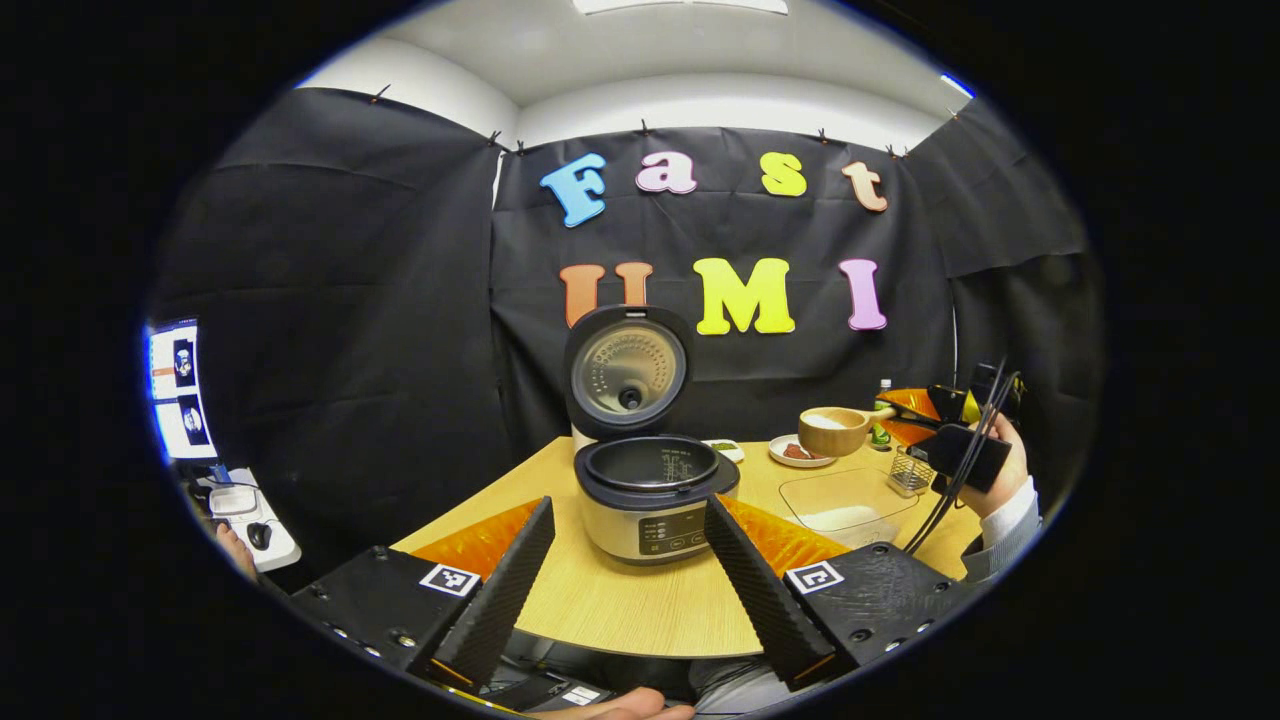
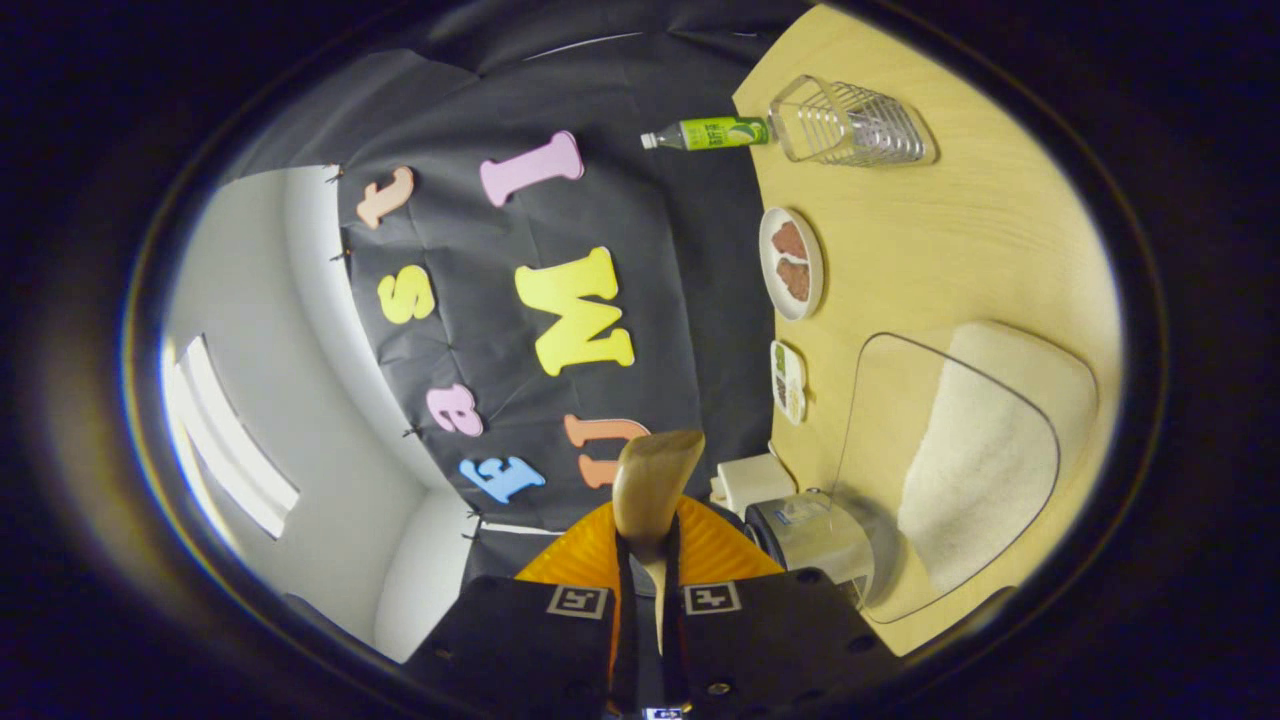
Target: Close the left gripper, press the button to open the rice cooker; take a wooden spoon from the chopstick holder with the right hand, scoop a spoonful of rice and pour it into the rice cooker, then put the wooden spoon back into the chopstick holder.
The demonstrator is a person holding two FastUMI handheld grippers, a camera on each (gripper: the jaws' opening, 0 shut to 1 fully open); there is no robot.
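Spill risk: right gripper (image 2: 648, 560) clamps loaded wooden spoon (image 1: 833, 430), tilt dumps rice short of rice cooker (image 1: 650, 490); left gripper (image 1: 627, 570) wide.

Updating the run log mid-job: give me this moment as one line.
rice cooker: lid open | right gripper: shut on wooden spoon, rice in bowl, raised beside cooker | left gripper: open, facing cooker | chopstick holder: on table

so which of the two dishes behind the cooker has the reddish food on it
The round white plate nearer the wire chopstick holder. The smaller dish beside it, closer to the rice cooker, carries greenish food instead.
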